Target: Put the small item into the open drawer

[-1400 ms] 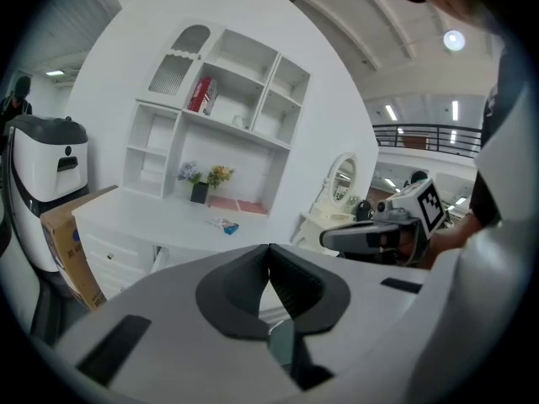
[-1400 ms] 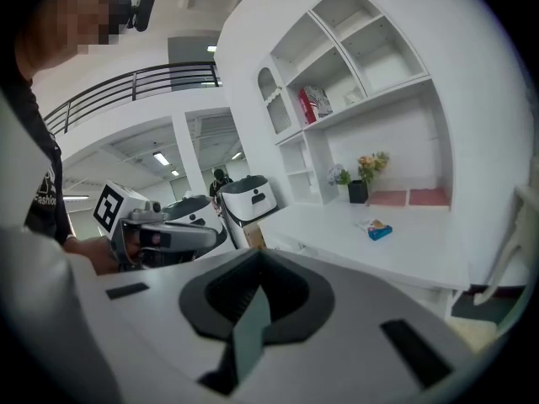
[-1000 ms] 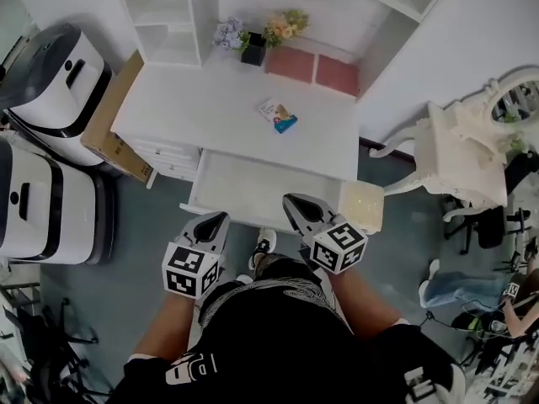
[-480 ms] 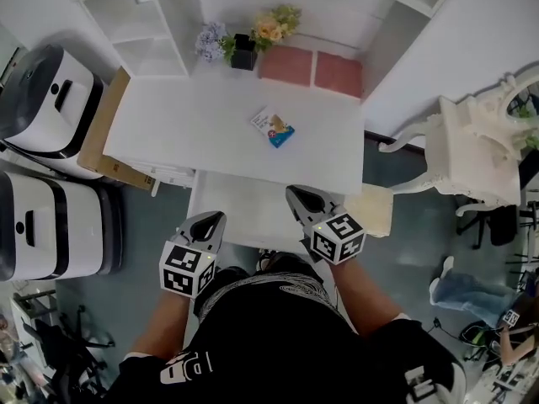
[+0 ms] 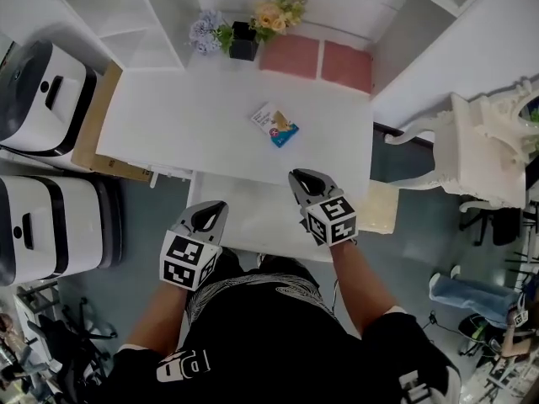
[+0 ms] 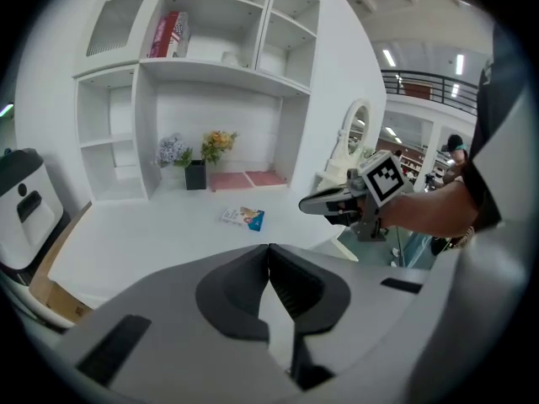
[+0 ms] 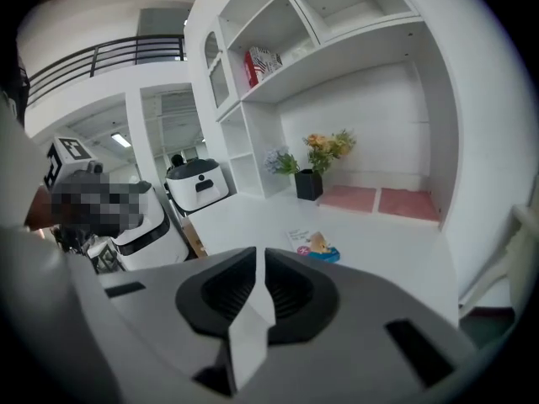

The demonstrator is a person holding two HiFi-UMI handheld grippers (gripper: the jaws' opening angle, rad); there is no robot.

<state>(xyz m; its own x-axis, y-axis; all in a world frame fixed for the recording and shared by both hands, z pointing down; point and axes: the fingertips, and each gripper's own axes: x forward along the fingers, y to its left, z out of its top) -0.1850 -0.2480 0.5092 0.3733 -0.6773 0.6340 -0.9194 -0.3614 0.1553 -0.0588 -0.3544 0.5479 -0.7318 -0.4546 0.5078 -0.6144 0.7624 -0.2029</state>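
Right claw [image 5: 300, 178] is seen barely parted, its jaws having just been opening, and nothing is held between them; left claw [image 5: 216, 209] is seen clenched on itself, likewise with nothing in it. The small item [image 5: 275, 124], a flat printed packet with a blue end, is found lying untouched on the white worktop [image 5: 185, 112], near its front edge and apart from both claws. The open drawer [image 5: 253, 213] is pulled out just below that edge, and its white floor shows bare. The right claw is held over the drawer's right part, pointed towards the packet; the left claw is held at the drawer's front left corner. Farther back on the worktop, a black pot of flowers [image 5: 244, 45] and two pink mats [image 5: 322, 57] are set against the shelf unit. The step in hand is judged to be the approach to the packet, with no grasp yet made. For the next move, the right claw would need to be opened wider, carried forward over the worktop edge and lowered flat onto the packet, since so thin a thing can only be taken by its edges or by its raised end.
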